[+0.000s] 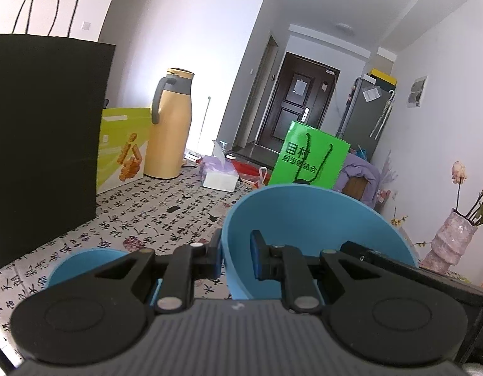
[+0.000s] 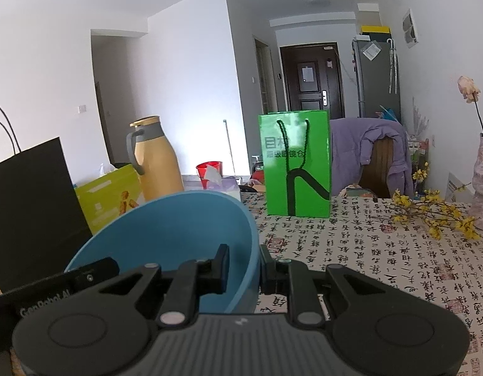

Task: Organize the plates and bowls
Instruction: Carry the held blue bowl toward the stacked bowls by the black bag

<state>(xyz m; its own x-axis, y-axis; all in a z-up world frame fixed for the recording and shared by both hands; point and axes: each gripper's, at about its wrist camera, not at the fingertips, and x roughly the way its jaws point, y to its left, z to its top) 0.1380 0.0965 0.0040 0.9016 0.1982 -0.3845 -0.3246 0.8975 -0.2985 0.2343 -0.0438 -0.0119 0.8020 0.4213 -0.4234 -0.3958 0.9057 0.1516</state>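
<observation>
A large blue bowl [image 1: 304,216] [image 2: 178,225] hangs tilted above the calligraphy-print tablecloth [image 1: 166,216], carried between both grippers. My left gripper [image 1: 236,250] is shut on the bowl's left rim, with one pad outside the wall and one inside. My right gripper [image 2: 244,263] is shut on the opposite, right rim in the same way. Each view shows the other gripper's black body at the bowl's far side. A second blue dish [image 1: 81,260] sits on the table at the lower left of the left wrist view, half hidden behind my gripper.
A black paper bag [image 1: 44,144], a yellow-green box [image 1: 122,147], a yellow thermos jug [image 1: 169,125] and a tissue box [image 1: 218,172] stand at the left and back. A green bag [image 2: 296,163], a purple-draped chair [image 2: 376,153], yellow twigs [image 2: 429,210] and a pink vase [image 1: 445,241] stand to the right.
</observation>
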